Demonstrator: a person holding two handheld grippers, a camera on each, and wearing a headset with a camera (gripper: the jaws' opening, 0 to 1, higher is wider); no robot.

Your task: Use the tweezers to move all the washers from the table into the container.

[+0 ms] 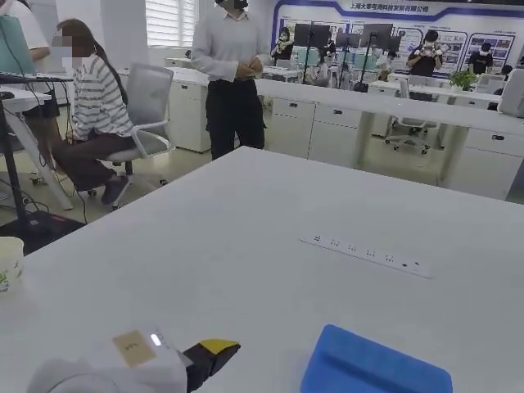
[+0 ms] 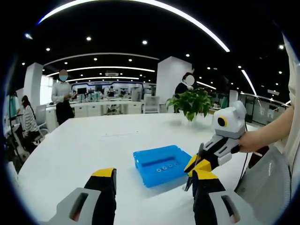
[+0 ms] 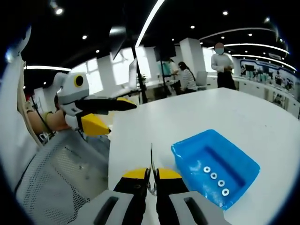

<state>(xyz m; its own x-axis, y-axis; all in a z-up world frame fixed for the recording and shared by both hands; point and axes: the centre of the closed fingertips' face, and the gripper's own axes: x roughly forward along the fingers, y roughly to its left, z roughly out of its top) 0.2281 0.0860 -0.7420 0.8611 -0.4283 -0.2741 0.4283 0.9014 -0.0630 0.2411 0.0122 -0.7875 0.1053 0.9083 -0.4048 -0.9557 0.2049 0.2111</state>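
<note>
- Right gripper view: the right gripper (image 3: 150,177) clenches its fingers on the tweezers (image 3: 151,161); the left gripper (image 2: 153,174) holds its fingers released.
- Four washers (image 3: 213,176) lie inside the blue container (image 3: 187,157).
- The thin tweezers may twist if that clench slackens.

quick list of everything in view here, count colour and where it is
table: one, white, under everything
container: one, blue, on the table ahead of both grippers
washers: four, pale, in a row inside the container
tweezers: one, thin metal, clamped in the right gripper
power strip: one, white, mid-table
paper cup: one, white, table's left edge
potted plant: one, green, far end of the table
people: several, background, one standing, one seated
left gripper: one, black and yellow, open
right gripper: one, black and yellow, shut
hand: one, holding the right gripper
</note>
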